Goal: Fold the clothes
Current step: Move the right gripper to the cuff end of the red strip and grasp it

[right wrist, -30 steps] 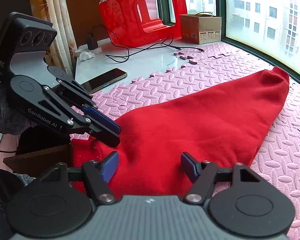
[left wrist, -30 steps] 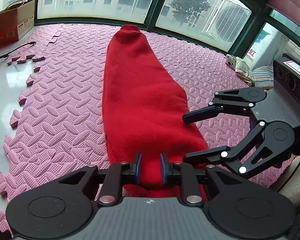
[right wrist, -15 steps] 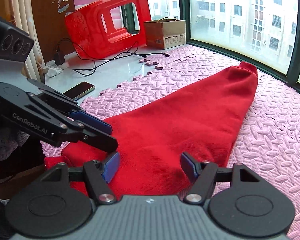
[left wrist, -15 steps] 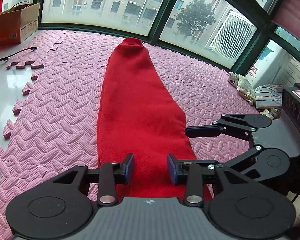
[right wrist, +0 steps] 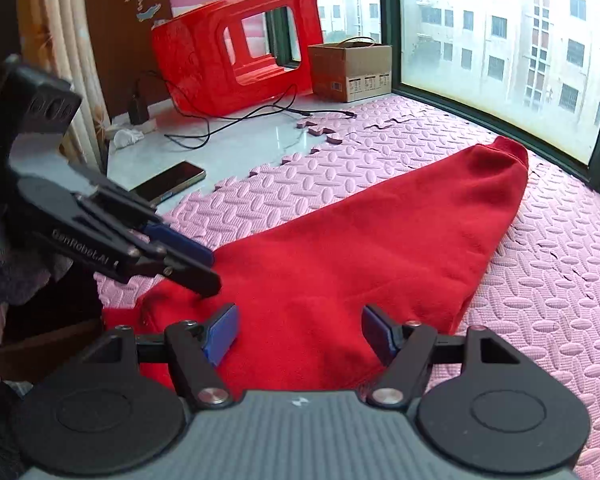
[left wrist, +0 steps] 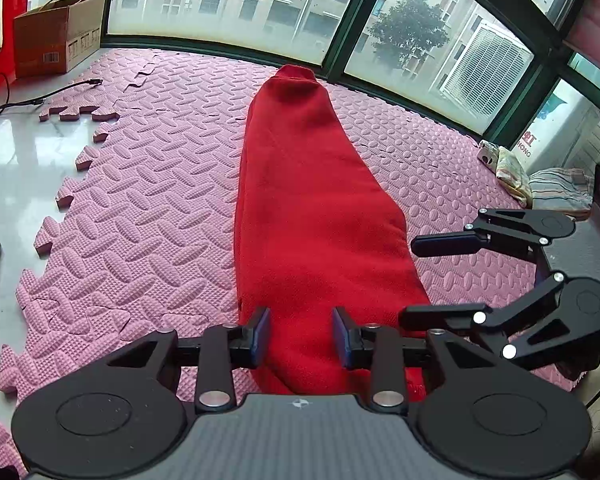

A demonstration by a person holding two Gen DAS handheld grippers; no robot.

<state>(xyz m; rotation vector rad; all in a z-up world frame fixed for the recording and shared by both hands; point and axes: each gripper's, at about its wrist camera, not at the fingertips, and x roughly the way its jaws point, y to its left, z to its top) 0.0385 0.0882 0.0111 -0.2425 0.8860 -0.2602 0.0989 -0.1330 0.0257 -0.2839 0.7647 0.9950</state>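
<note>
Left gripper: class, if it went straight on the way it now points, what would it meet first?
Probably the red garment: the open left gripper points along it, low over the pink mat. Its height above the cloth is unclear.

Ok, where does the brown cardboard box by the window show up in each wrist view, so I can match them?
Left wrist view: the brown cardboard box sits in the upper left corner, at the window.
Right wrist view: it sits at upper centre, just right of the tipped red plastic stool.
Shared landmark: the long red fleece garment lying on the pink foam mat, its narrow end towards the window.
</note>
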